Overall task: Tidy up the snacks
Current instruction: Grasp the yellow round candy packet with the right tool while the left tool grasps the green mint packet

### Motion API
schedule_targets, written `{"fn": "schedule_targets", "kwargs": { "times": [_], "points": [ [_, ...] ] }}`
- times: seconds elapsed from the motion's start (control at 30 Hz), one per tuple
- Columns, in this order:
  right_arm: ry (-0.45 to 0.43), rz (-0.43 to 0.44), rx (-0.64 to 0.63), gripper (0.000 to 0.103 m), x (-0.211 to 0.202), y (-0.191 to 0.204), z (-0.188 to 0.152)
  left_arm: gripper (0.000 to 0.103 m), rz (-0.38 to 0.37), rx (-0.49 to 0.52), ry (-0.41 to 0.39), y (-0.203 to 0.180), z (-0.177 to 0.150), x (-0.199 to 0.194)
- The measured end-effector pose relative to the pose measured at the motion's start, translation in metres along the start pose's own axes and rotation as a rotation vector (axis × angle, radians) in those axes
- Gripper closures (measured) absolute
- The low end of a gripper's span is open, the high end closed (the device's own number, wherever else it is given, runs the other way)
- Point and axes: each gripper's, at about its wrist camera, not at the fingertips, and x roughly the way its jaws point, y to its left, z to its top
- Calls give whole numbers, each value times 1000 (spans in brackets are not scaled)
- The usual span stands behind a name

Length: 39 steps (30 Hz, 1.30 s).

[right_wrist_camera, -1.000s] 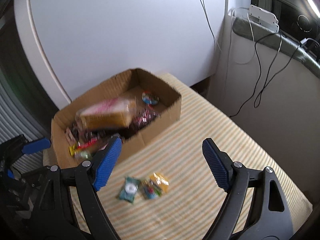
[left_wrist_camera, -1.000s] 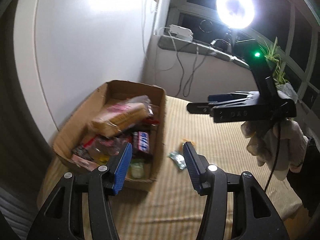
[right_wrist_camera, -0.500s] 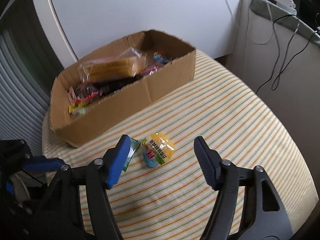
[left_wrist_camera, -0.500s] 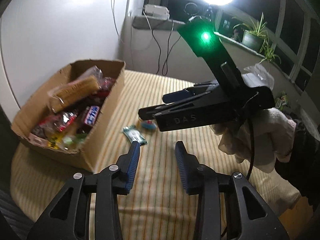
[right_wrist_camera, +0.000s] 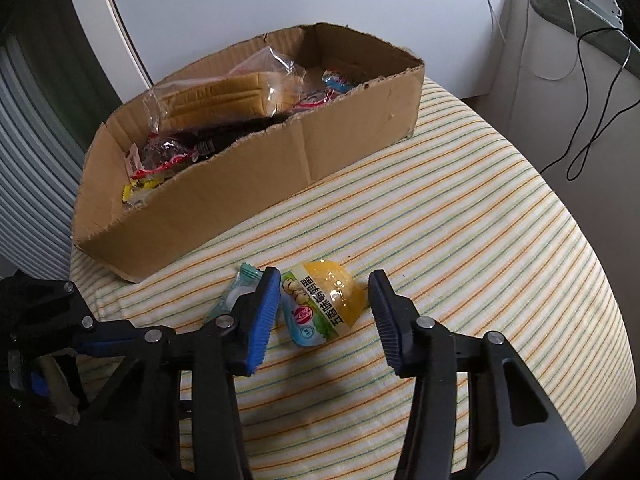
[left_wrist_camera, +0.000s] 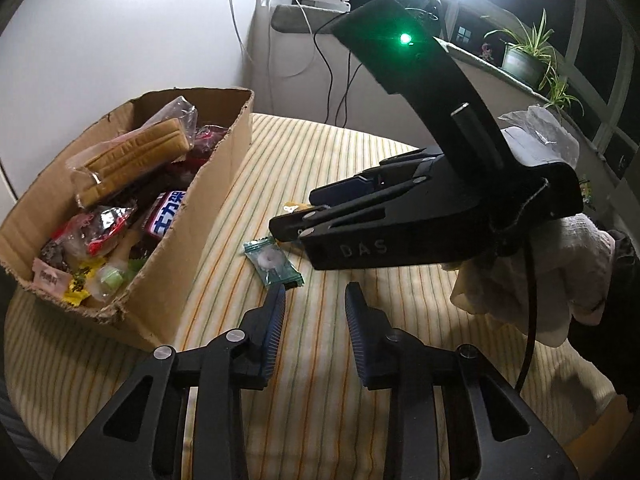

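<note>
- Below, right gripper point(right_wrist_camera: 322, 308) spread wide, straddling the yellow jelly cup point(right_wrist_camera: 322, 304) for pickup.
- Left gripper point(left_wrist_camera: 314, 320) parted, empty, near the green candy point(left_wrist_camera: 272, 260).
- Cardboard box point(right_wrist_camera: 280, 168) collects sorted snacks.

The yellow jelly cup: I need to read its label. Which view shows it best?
The right wrist view: the yellow jelly cup lies whole between the open fingers. In the left wrist view the right gripper hides nearly all of it.

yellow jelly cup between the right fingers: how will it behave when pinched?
The yellow jelly cup has a domed, glossy shell, so it may slip or squirt out of the open right gripper. It lies on its side on soft striped cloth: likely light, and apt to rock.
</note>
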Motion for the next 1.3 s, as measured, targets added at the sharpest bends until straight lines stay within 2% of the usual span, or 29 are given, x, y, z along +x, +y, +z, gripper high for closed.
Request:
{"fn": "schedule_targets", "kwargs": {
  "times": [0.1,0.17,0.67,0.83,1.03,1.23,1.27,1.3],
  "points": [
    [5,-12,-5,56,3,-2,0,74,6,2,8,1,2,5],
    [11,-20,-6,64,4,-3,-1,74,12,1,15,2,3,10],
    [-1,-56,11,67,-18,-34,-21,74,80,-1,46,4,16,39],
    [-5,-65,25,67,-23,-44,-30,91,89,27,50,-2,18,49],
    [-12,-78,41,70,-31,-46,-38,96,72,25,47,-1,19,49],
    [-10,-91,47,70,-36,-46,-41,94,47,1,49,3,20,47],
    [-10,-91,48,70,-37,-46,-41,91,52,-3,49,4,22,48],
    [-10,-92,50,70,-38,-46,-42,81,52,-7,52,4,23,49]
  ]
}}
